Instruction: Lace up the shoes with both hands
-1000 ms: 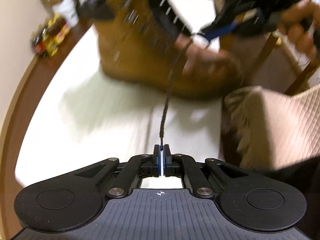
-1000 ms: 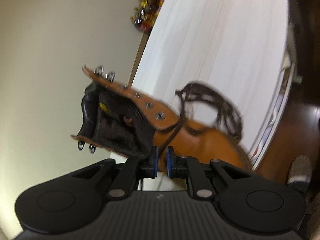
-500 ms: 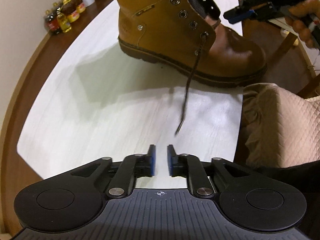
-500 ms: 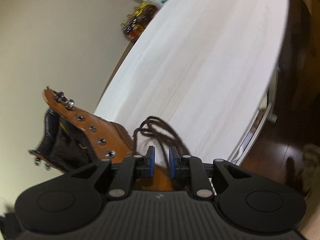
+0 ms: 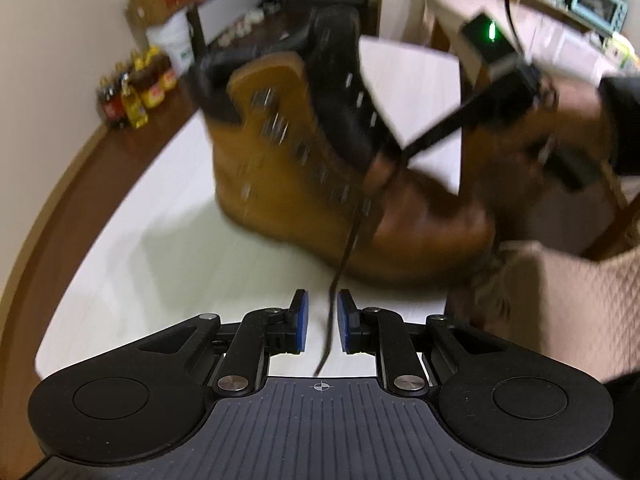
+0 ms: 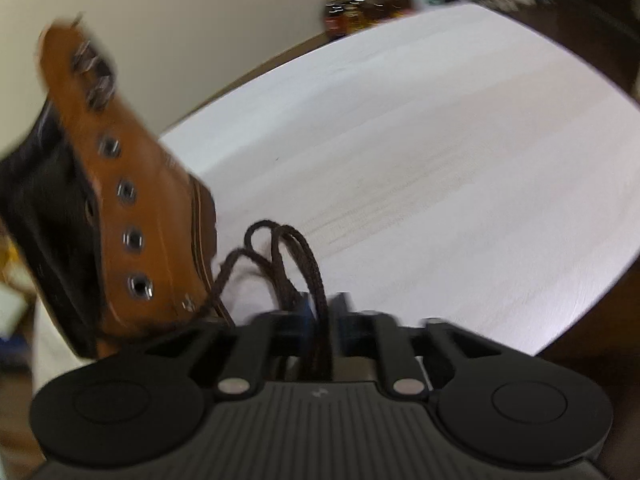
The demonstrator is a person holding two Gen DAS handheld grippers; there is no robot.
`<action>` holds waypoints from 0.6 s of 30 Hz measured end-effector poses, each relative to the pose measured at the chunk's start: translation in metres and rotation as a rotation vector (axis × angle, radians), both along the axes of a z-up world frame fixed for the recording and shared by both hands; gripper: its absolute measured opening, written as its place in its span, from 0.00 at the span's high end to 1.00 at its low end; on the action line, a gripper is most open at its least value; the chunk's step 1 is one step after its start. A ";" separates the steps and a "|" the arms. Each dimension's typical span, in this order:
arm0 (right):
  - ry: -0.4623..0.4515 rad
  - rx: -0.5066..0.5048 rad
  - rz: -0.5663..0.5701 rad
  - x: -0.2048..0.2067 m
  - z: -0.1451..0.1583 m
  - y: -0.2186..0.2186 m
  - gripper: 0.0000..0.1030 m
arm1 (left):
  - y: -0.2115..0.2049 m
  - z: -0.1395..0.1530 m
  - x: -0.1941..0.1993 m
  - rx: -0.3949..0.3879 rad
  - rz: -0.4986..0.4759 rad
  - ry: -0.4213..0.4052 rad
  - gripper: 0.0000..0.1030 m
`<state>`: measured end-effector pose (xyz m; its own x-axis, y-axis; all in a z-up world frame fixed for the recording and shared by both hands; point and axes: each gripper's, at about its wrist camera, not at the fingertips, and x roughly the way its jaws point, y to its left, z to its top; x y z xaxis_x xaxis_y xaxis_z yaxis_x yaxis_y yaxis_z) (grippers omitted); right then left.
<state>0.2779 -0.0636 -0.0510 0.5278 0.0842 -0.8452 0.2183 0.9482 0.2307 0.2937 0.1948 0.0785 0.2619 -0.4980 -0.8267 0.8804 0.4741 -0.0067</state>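
Since half a second ago, the left gripper (image 5: 322, 325) has drawn up around the dark brown lace end (image 5: 329, 332), jaws apart and easing closed, not pinching it. Rightward, the tan leather boot (image 5: 304, 168) stands near the white table's (image 5: 168, 264) front edge. The right gripper (image 6: 322, 312) has just clamped looped lace (image 6: 308, 264).

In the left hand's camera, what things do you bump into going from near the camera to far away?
Left gripper with the lace end between its open fingers → white table → brown boot → oil bottles on the floor → white bucket.
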 end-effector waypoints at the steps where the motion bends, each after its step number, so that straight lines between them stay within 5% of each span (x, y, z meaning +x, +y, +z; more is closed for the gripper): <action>1: -0.024 -0.018 -0.009 -0.001 0.004 -0.004 0.96 | -0.005 0.003 -0.001 -0.035 0.007 0.004 0.85; 5: -0.090 -0.058 -0.108 -0.003 0.021 -0.032 0.95 | -0.019 0.005 -0.008 -0.093 -0.018 -0.031 0.85; 7: -0.102 -0.053 -0.130 -0.004 0.027 -0.040 0.87 | -0.028 0.001 -0.010 -0.048 -0.030 -0.010 0.85; 13: -0.084 0.033 -0.037 -0.012 0.035 -0.011 0.86 | -0.037 -0.003 -0.013 0.012 -0.068 0.040 0.85; 18: -0.032 -0.193 0.147 -0.001 0.025 0.033 0.86 | -0.038 -0.005 -0.017 0.023 -0.081 0.032 0.85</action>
